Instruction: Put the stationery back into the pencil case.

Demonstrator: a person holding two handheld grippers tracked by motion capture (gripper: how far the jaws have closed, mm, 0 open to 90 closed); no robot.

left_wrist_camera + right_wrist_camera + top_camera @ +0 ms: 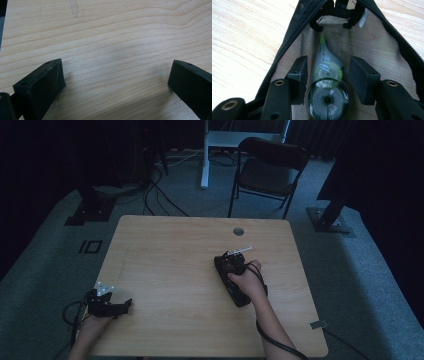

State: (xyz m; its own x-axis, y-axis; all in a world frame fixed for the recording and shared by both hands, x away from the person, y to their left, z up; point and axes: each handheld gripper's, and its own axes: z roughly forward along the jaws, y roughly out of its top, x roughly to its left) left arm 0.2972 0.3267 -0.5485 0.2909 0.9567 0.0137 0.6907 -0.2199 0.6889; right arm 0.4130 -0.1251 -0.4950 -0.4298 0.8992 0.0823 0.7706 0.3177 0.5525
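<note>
Dim room, light wood table (165, 250) with a black mesh pouch (387, 45) lying open on its right half. Inside the pouch lies a correction tape dispenser (327, 82), clear body with green parts, flat on the tan mesh lining. Right claw (328, 75) reaches into the pouch mouth; its jaws stand apart on either side of the dispenser, a gap showing on each side, pads not pressing. Dispenser's long axis runs straight away from the claw, round gear end nearest, narrow tip toward the pouch's far zipper end. So the jaws already flank its narrow width: likely next is closing across it. Left claw (115, 85) sits far from the pouch, near the table's left front edge, jaws wide apart over bare wood, holding nothing. Right hand (246, 279) is nearer by far.
</note>
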